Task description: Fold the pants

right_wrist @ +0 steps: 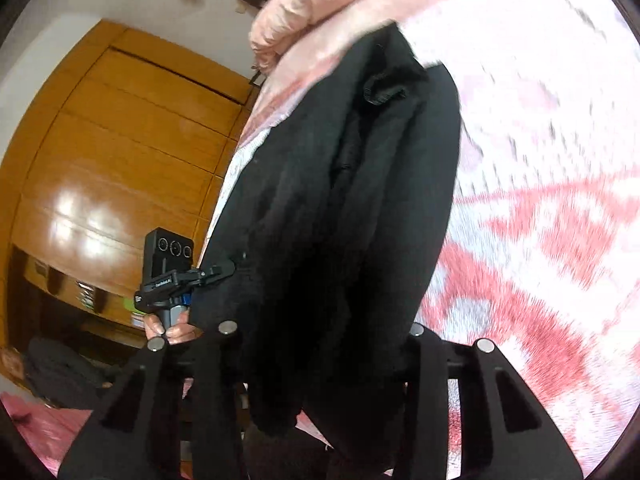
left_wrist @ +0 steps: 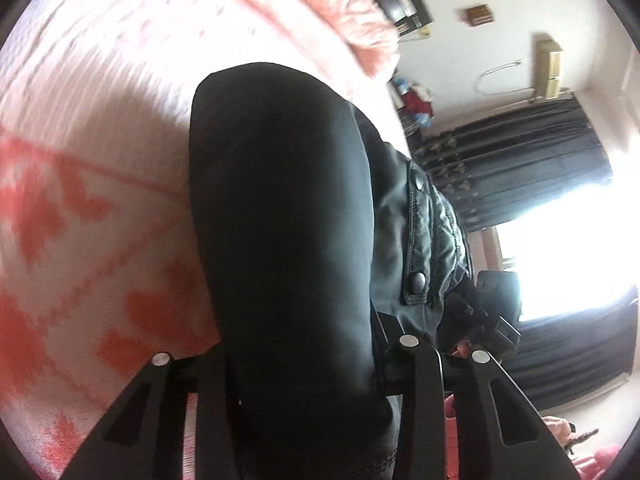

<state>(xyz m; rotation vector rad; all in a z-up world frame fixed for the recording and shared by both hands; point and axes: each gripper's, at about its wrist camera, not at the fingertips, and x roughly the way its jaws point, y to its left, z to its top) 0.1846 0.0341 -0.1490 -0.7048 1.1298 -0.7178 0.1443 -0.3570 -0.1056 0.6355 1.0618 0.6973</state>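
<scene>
The black pants (left_wrist: 280, 208) hang bunched above the pink and white bed cover (left_wrist: 80, 184). In the left wrist view their fabric fills the gap between the fingers of my left gripper (left_wrist: 308, 352), which is shut on it; the waistband with metal snaps (left_wrist: 420, 280) runs off to the right. In the right wrist view the pants (right_wrist: 352, 200) are folded in thick layers, and my right gripper (right_wrist: 320, 332) is shut on them. Each view shows the other gripper on the far side of the cloth: the right gripper (left_wrist: 492, 320) and the left gripper (right_wrist: 172, 272), held by a hand (right_wrist: 168, 330).
A fluffy pink blanket (left_wrist: 320, 4) lies at the head of the bed. A wooden wardrobe (right_wrist: 120, 140) stands beyond the bed on one side. Dark curtains (left_wrist: 520, 168) and a bright window (left_wrist: 568, 248) are on the other.
</scene>
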